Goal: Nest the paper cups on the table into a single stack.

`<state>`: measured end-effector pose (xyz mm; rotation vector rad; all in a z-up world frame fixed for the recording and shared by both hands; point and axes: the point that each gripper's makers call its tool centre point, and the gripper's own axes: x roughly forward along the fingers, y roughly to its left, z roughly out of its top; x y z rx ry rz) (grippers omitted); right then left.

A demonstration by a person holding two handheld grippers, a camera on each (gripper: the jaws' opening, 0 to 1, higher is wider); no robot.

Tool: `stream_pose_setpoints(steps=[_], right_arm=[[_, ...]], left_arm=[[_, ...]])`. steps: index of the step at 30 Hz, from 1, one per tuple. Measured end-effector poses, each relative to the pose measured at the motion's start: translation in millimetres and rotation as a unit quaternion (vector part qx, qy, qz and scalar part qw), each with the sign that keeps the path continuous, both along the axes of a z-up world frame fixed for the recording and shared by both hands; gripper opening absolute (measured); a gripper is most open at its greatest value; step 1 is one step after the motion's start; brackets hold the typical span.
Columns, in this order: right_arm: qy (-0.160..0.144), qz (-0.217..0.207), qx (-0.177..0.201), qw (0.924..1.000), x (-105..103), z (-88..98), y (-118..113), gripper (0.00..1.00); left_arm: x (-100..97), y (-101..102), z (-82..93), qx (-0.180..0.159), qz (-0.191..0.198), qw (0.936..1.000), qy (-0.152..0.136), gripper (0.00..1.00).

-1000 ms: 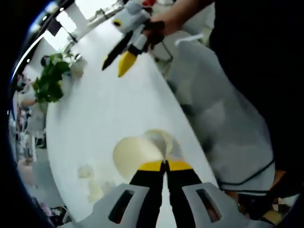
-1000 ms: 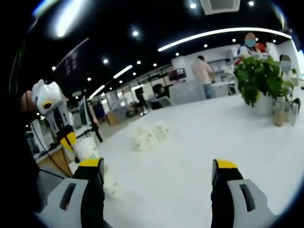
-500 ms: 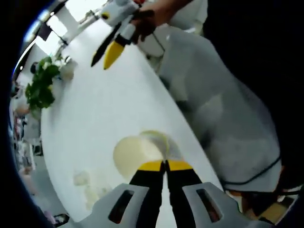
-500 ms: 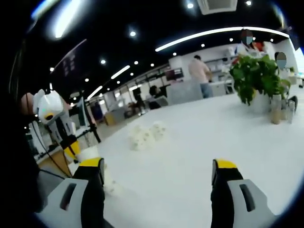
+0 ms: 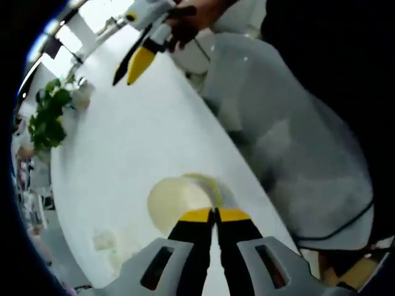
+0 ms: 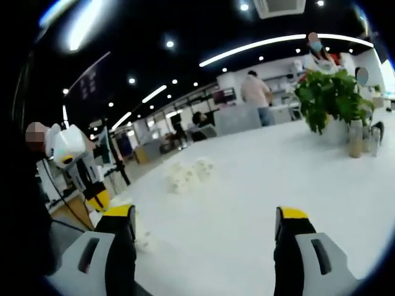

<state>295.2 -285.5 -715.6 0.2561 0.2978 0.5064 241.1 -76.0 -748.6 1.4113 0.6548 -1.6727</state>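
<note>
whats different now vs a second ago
In the right gripper view, the left gripper has sunk lower toward the table edge. It stays shut on the paper cup. The right gripper stays open and empty; the crumpled white clump hasn't moved.

White table with a potted plant, crumpled white lumps and paper cups.

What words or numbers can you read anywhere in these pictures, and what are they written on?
None can be read.
The paper cup held in the left gripper looks plain, with no print showing.
The white table carries no label.
The dark panel hanging near the ceiling in the right gripper view may bear marks, but they are too small and blurred to read.
The right gripper shows no lettering.
</note>
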Motion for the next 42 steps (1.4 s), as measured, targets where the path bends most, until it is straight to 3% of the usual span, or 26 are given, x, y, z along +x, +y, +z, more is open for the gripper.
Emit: stream_pose_setpoints(steps=[6, 13, 15, 25, 42], right_arm=[[0.001, 0.0, 0.002, 1.0, 0, -0.8, -2, 0.91], [0.004, 0.0, 0.003, 1.0, -1, -2.9, -6, 0.91], [0.004, -0.001, 0.002, 1.0, -1, -3.1, -6, 0.91], [0.009, -0.005, 0.007, 0.9999, -5, -7.3, -8, 0.9], [0.011, -0.001, 0.01, 0.9999, -5, -5.6, -2, 0.9]], left_arm=[[-1.1, -1, -7.5, 0.005, -0.007, 1.0, 0.0, 0.01], [-2.8, -2, -12.5, 0.004, -0.005, 0.9999, 0.012, 0.01], [-8.1, -7, -12.4, -0.01, 0.003, 0.9994, 0.034, 0.03], [-7.4, -7, -20.6, -0.003, 0.004, 0.9991, 0.041, 0.08], [-5.0, -3, -12.6, -0.018, 0.038, 0.9981, 0.044, 0.07]])
